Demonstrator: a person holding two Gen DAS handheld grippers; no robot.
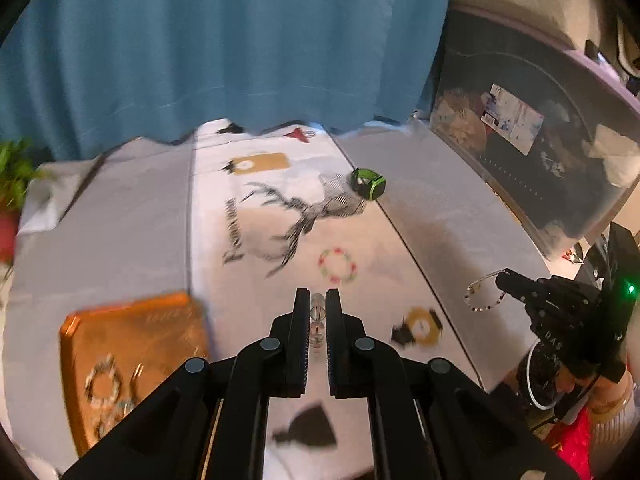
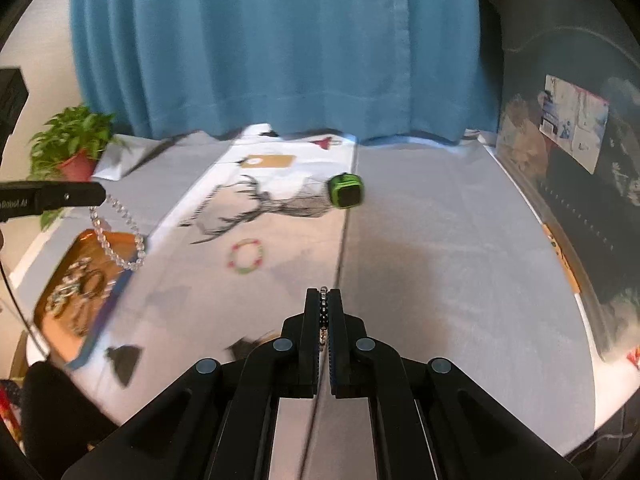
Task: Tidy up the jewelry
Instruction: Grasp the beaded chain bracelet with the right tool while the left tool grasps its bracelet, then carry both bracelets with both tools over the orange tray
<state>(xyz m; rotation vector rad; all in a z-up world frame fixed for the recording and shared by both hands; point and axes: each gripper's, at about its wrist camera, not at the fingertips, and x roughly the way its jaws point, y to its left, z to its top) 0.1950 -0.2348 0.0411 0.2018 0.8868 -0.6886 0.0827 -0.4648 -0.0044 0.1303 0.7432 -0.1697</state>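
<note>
Both grippers hover above the table, each pinching a bracelet. Left gripper is level, jaws nearly together on a clear crystal bead bracelet dangling beside the orange tray. Right gripper clamps a dark-and-pale beaded bracelet that hangs over grey cloth.

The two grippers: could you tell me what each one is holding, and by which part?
The left gripper pinches a clear bead bracelet at its top; the right gripper pinches a dark-and-pale beaded bracelet by a short stretch of beads.
</note>
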